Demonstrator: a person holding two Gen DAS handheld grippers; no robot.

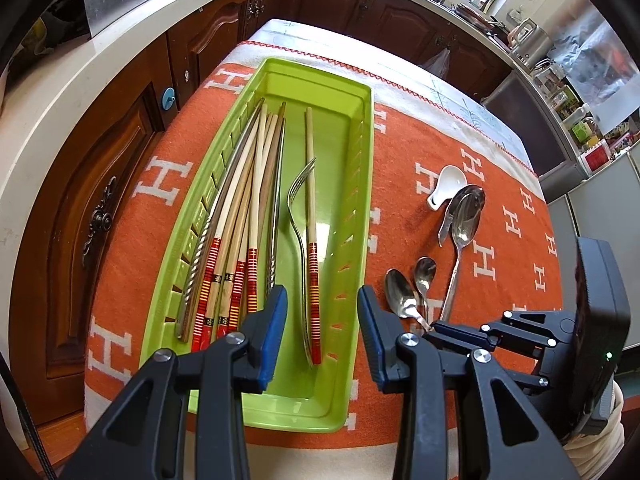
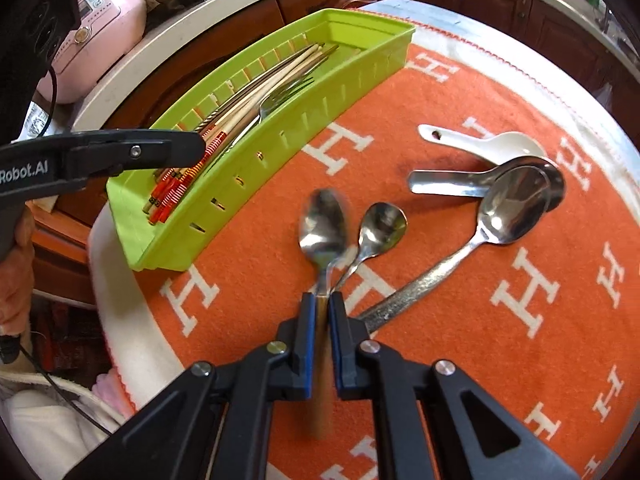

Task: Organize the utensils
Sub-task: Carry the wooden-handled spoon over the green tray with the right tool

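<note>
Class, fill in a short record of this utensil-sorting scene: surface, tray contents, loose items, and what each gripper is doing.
surface: orange blanket with white H letters
tray: green tray holding chopsticks and a fork
loose items: white ceramic spoon, four metal spoons
left gripper: open over the tray, holding nothing
right gripper: shut on a gold-handled spoon

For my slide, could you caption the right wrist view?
Right tool grips a spoon beside the green tray.

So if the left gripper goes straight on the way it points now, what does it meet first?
Probably the fork and the single chopstick beside it in the green tray. The left gripper stands open above them, though the depth is hard to judge.
</note>
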